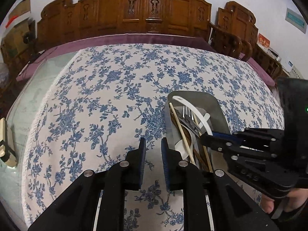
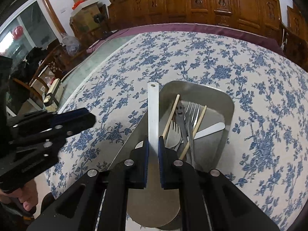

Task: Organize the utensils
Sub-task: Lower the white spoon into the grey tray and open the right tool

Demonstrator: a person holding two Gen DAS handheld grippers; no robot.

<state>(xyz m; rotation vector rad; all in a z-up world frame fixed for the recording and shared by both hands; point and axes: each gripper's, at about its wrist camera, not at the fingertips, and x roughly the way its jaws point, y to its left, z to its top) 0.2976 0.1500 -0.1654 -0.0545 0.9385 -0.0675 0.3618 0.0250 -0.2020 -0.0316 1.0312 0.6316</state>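
A metal tray (image 2: 229, 105) on the floral tablecloth holds forks (image 2: 190, 113), wooden chopsticks (image 2: 170, 115), a white plastic fork and other utensils. My right gripper (image 2: 153, 144) is shut on the handle of a white spatula (image 2: 153, 111), held over the tray's left rim. In the left wrist view the tray (image 1: 211, 100) sits at the right, with the right gripper (image 1: 207, 136) reaching in and the white spatula handle (image 1: 190, 105) curving up. My left gripper (image 1: 153, 144) hovers over bare cloth left of the tray, jaws slightly apart and empty; it also shows in the right wrist view (image 2: 84, 119).
The blue floral tablecloth (image 1: 115, 96) covers a glass-topped table with a purple far edge. Carved wooden chairs (image 1: 150, 9) line the far side. A small cream device (image 2: 53, 92) sits at the table's left edge. Boxes and clutter stand by the wall at left.
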